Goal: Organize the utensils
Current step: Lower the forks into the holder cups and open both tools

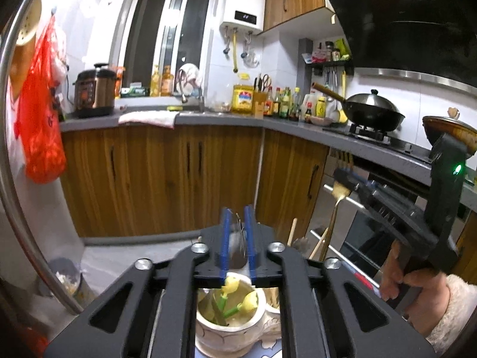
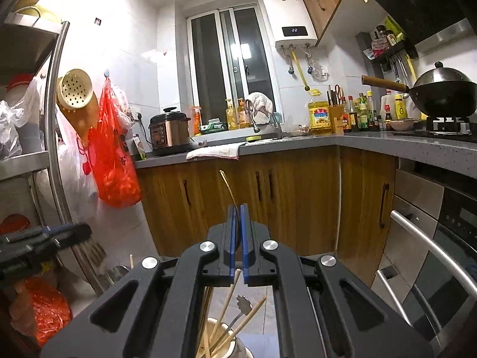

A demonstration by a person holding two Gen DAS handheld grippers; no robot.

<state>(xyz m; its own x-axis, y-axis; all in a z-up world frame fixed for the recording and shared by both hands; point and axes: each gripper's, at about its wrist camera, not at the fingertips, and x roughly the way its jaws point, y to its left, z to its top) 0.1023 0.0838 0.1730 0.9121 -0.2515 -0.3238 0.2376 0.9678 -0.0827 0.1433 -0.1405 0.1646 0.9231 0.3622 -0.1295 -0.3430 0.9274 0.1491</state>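
My left gripper (image 1: 237,213) is shut on a silver spoon (image 1: 236,243), whose bowl sits between the blue pads, held above a white ceramic mug (image 1: 231,325) with yellow flowers. My right gripper (image 2: 238,208) is shut on a gold fork (image 2: 229,189); its thin end sticks up past the pads. In the left wrist view the same gripper (image 1: 342,176) grips the gold fork (image 1: 335,208) near its tines, handle hanging down. Below it stands a white utensil cup (image 2: 222,341) with chopsticks (image 2: 238,325) and a silver fork (image 2: 243,304).
Wooden cabinets (image 1: 161,176) under a grey counter (image 1: 208,119) lie ahead. A steel rack post (image 2: 52,137) with red bags (image 2: 111,161) is on the left. An oven with steel handles (image 2: 429,250) is on the right. A wok (image 1: 372,113) sits on the stove.
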